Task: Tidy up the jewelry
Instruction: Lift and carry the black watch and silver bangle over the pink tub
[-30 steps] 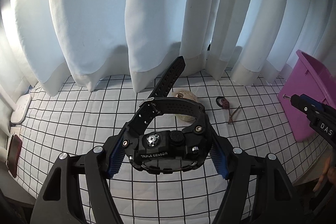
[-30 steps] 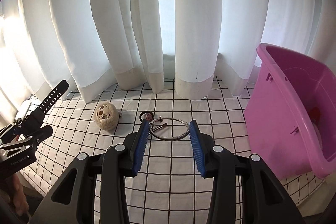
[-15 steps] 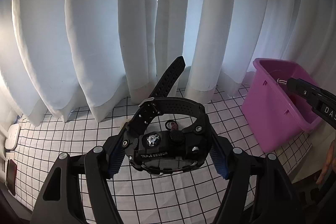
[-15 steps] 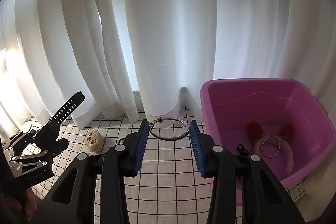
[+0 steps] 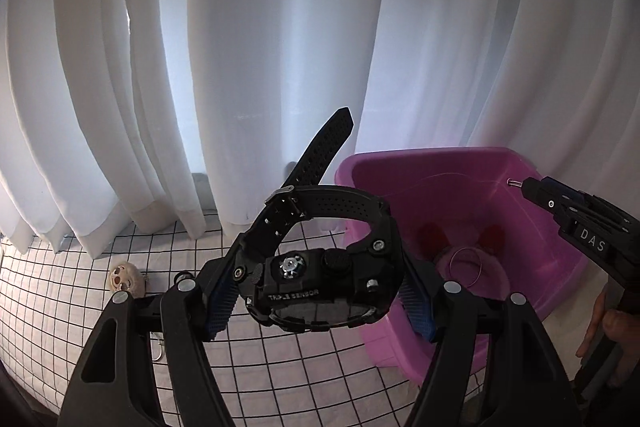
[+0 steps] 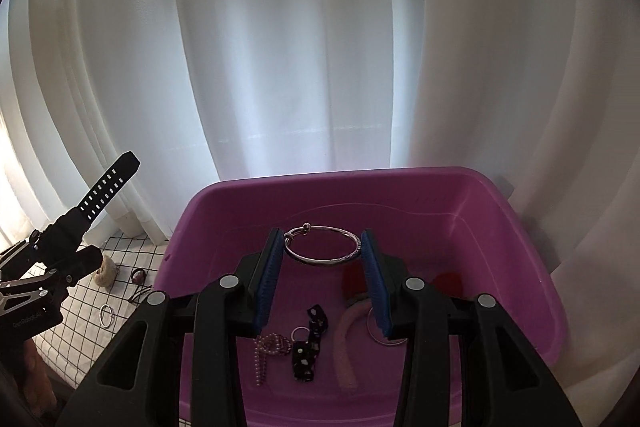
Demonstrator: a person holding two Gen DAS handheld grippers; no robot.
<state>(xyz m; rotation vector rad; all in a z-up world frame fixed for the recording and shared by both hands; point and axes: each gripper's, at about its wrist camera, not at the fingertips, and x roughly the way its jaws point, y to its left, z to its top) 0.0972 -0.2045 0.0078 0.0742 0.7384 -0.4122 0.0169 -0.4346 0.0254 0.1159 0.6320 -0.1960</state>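
My left gripper [image 5: 318, 301] is shut on a chunky black wristwatch [image 5: 320, 279], whose strap sticks up toward the curtain. It hangs in the air just left of a pink plastic bin [image 5: 560, 267]. My right gripper [image 6: 322, 263] is shut on a thin silver bangle [image 6: 322, 245] and hovers over the open pink bin [image 6: 532, 267]. Inside the bin lie a pearl string [image 6: 272, 345], a black dotted bow [image 6: 308, 347], a pink headband [image 6: 346, 347] and a silver ring [image 6: 299, 333]. The left gripper with the watch [image 6: 80, 219] shows at the left of the right wrist view.
White curtains [image 5: 280, 67] hang close behind the bin. On the white black-gridded cloth [image 5: 60, 307] left of the bin lie a small beige skull-faced charm [image 5: 124, 279], a dark hair tie [image 6: 138, 275] and a small silver ring [image 6: 106, 315]. A person's hand [image 5: 608, 331] holds the right gripper.
Both grippers swung to the right and rose with their loads. The bin came from the right edge to under the right gripper and beside the left one; the charm slid off to the left.
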